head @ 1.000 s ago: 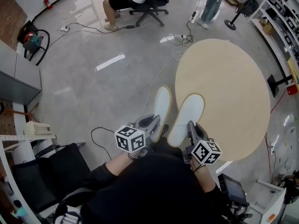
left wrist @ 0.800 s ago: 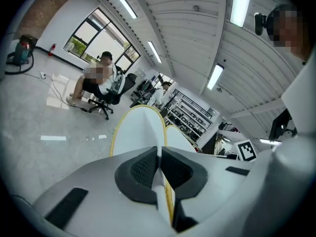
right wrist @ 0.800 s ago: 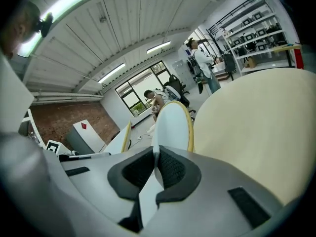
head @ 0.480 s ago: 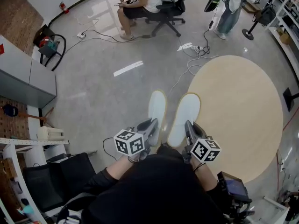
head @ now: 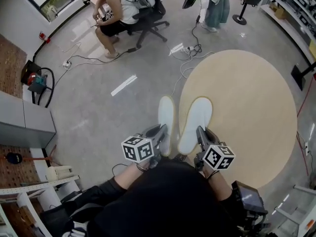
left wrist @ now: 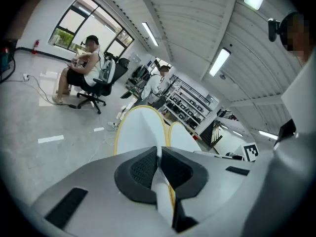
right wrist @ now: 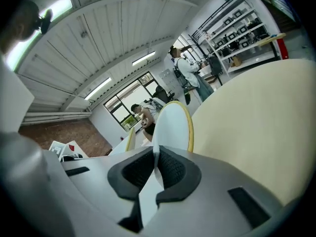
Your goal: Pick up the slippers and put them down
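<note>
Two white slippers with yellow rims are held in the air, soles up, side by side. In the head view the left slipper [head: 166, 116] is pinched at its heel by my left gripper [head: 160, 138], and the right slipper [head: 195, 124] by my right gripper [head: 201, 136]. The left gripper view shows the left gripper [left wrist: 158, 166] shut on the left slipper [left wrist: 137, 131], with the other slipper [left wrist: 184, 138] beside it. In the right gripper view the right gripper [right wrist: 155, 168] is shut on the right slipper [right wrist: 173, 125]. A round beige surface [head: 247, 102] lies below the right slipper.
A person sits on an office chair [head: 143, 11] at the back, and another person [head: 213, 4] stands to its right. Cables [head: 183, 51] trail over the grey floor. A grey cabinet [head: 22, 127] stands at the left, shelves [head: 296, 9] at the far right.
Both grippers have travelled level across the room with the slippers still pinched. The seated person and the round surface sit differently in view; the left slipper now hangs by the surface's left edge.
</note>
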Action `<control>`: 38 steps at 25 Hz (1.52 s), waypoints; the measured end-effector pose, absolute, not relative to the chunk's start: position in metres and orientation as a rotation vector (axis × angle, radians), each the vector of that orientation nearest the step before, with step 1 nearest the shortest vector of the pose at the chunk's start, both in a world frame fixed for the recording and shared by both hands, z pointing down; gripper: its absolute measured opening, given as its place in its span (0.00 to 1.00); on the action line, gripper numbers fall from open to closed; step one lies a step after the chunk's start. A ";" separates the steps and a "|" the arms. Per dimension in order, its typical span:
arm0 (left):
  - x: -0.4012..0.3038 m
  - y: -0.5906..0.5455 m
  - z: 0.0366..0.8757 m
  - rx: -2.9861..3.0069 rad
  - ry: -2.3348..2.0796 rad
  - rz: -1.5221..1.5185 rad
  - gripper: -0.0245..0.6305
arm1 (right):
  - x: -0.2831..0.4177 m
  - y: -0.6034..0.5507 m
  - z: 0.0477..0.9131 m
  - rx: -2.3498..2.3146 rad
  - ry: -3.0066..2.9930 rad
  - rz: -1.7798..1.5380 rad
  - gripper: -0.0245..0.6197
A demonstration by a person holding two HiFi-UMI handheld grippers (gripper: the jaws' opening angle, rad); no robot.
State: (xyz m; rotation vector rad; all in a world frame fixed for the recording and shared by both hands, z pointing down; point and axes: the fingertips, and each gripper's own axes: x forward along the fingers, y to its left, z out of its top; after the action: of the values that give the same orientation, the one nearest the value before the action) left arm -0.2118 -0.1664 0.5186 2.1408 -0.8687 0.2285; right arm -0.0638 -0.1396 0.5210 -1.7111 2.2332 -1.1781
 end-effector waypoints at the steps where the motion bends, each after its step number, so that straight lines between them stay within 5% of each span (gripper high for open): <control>1: -0.201 -0.172 0.519 2.149 -0.842 0.242 0.09 | -0.051 -0.140 0.522 -1.744 2.194 -1.176 0.09; 19: -0.061 -0.307 0.578 2.124 -0.404 0.526 0.09 | 0.065 -0.196 0.584 -2.120 1.578 -1.355 0.09; 38: 0.007 -0.443 0.676 1.970 -0.330 0.788 0.09 | 0.070 -0.342 0.664 -2.193 1.518 -1.567 0.09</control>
State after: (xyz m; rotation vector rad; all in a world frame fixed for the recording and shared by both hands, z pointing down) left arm 0.0070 -0.4428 0.6761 1.9698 -0.3304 0.7877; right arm 0.0696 -0.3424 0.6637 -2.1927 1.5184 -1.5675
